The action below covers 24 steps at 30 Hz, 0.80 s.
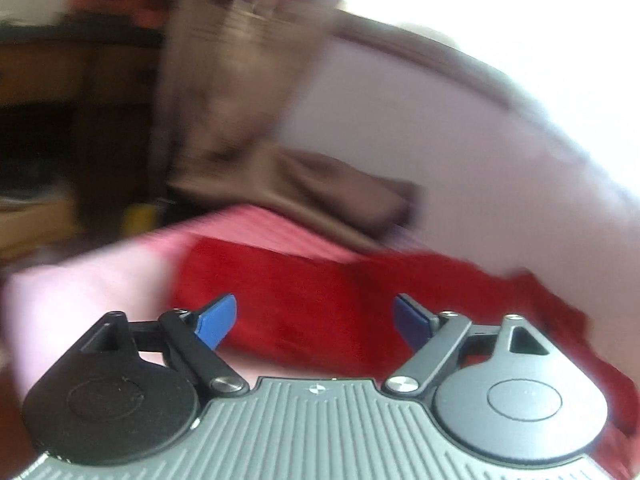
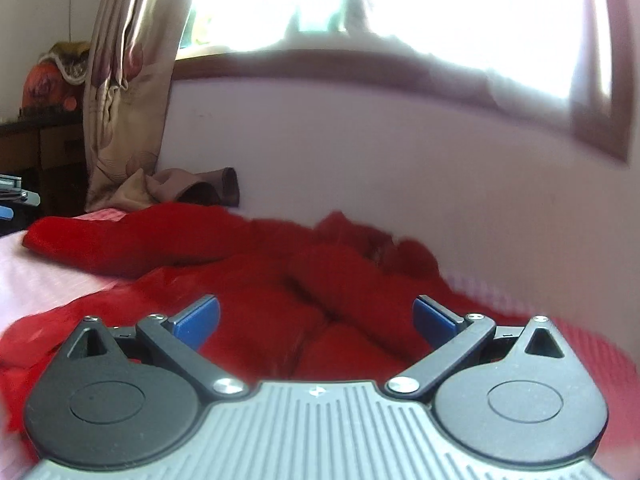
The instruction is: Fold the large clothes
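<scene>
No readable writing or brand marks appear in either view. The left gripper (image 1: 316, 322) has its jaws spread apart and empty, above the red garment (image 1: 304, 304). The right gripper (image 2: 316, 320) is likewise spread, holding nothing. The red garment (image 2: 248, 264) lies crumpled on the pink bedsheet (image 2: 44, 284), against the wall (image 2: 360, 152). A patterned curtain (image 2: 124, 92) hangs at far left below the window (image 2: 360, 8); a brown cloth (image 2: 200, 188) lies beside it.

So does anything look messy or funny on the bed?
Yes. The red garment lies bunched in lumpy folds on the pink bedsheet, not spread flat. A brown cloth sits crumpled against the wall, below the curtain. Both tools, left and right, are open and hold nothing.
</scene>
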Each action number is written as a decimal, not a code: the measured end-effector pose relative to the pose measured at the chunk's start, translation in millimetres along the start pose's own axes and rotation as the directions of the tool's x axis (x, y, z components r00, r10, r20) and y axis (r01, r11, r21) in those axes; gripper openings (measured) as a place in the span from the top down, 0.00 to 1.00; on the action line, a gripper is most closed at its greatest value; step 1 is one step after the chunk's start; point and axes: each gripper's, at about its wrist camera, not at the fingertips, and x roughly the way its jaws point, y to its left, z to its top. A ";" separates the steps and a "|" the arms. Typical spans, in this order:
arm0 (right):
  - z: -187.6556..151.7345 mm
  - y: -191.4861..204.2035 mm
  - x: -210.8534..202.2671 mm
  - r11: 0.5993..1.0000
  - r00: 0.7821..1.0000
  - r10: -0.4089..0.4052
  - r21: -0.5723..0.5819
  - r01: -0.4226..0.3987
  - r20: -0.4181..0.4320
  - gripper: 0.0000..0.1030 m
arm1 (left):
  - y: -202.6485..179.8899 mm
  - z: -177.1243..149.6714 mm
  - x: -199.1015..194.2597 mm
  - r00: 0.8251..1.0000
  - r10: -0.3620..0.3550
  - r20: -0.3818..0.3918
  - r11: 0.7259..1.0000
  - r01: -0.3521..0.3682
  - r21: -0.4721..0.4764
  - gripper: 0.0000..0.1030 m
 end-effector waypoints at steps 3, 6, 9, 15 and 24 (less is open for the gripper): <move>12.6 9.7 60.9 0.999 0.999 -0.028 -0.048 0.026 -0.046 0.00 | -24.8 -15.7 17.7 0.995 -0.094 -0.020 0.995 0.095 0.035 0.08; 15.9 24.0 123.6 0.992 0.991 -0.068 -0.114 0.055 -0.111 0.00 | -39.7 -35.0 37.3 0.993 -0.115 -0.032 0.991 0.117 0.061 0.00; 13.8 35.0 179.8 0.975 0.977 -0.139 -0.196 0.106 -0.163 0.00 | -46.5 -56.0 52.1 0.989 -0.135 -0.053 0.988 0.138 0.064 0.00; 0.8 24.0 234.3 0.939 0.934 -0.246 -0.302 0.164 -0.258 0.82 | -52.1 -84.3 63.2 0.989 -0.127 -0.078 0.989 0.132 0.070 0.01; 22.4 -160.5 60.9 0.893 0.892 -0.450 -0.050 0.448 -0.042 0.88 | -40.7 -82.8 64.7 0.986 -0.155 -0.067 0.988 0.154 -0.018 0.00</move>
